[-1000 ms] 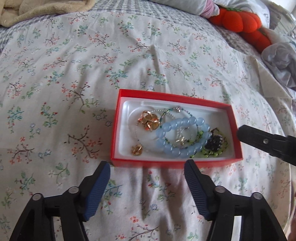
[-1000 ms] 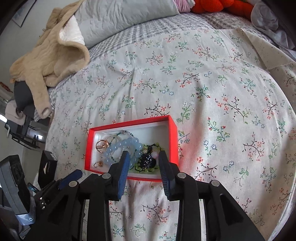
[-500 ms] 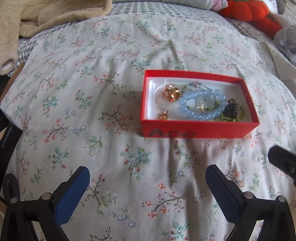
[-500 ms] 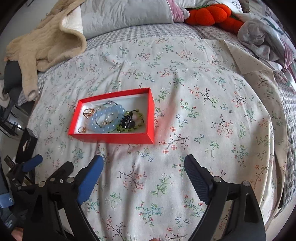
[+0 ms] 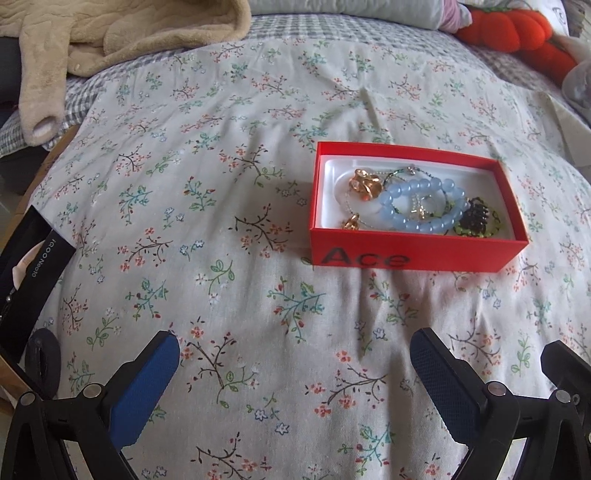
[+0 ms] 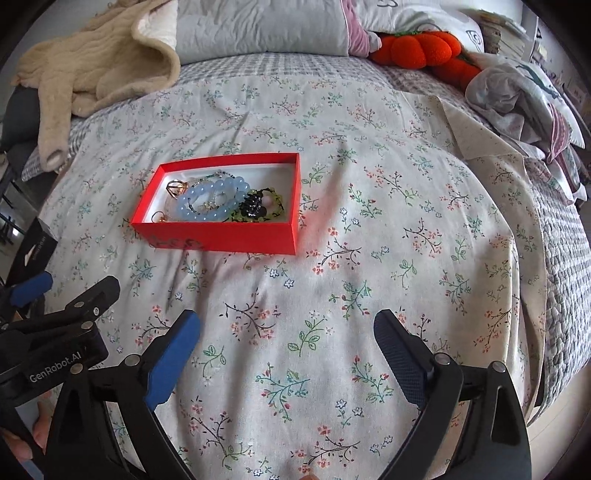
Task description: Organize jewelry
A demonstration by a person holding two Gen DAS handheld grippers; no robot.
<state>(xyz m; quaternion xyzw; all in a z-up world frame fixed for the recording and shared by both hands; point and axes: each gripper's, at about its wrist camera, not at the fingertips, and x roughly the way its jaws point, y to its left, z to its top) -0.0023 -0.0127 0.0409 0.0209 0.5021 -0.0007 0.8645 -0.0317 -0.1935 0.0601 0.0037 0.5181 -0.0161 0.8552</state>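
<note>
A red box [image 5: 413, 254] [image 6: 221, 238] with a white lining sits on the floral bedspread. Inside lie a pale blue bead bracelet [image 5: 424, 208] [image 6: 210, 197], gold pieces [image 5: 364, 184] [image 6: 175, 187], and a black and green beaded piece [image 5: 478, 219] [image 6: 258, 206]. My left gripper [image 5: 293, 354] hovers open over bare bedspread, well short of the box, with nothing between its blue pads. My right gripper [image 6: 286, 330] is also open and empty, nearer than the box and to its right. In the right wrist view the left gripper [image 6: 70, 295] shows at the lower left.
A beige fleece garment [image 6: 99, 70] and grey pillow [image 6: 258, 27] lie at the bed's far end, with an orange plush toy [image 6: 424, 50] and crumpled clothes [image 6: 517, 96] at the right. A black box [image 5: 26, 280] sits at the bed's left edge.
Both grippers have drawn back from the box and their jaws have spread wide. The right gripper, which stood nearly shut over the black beaded piece, is now empty and away from it.
</note>
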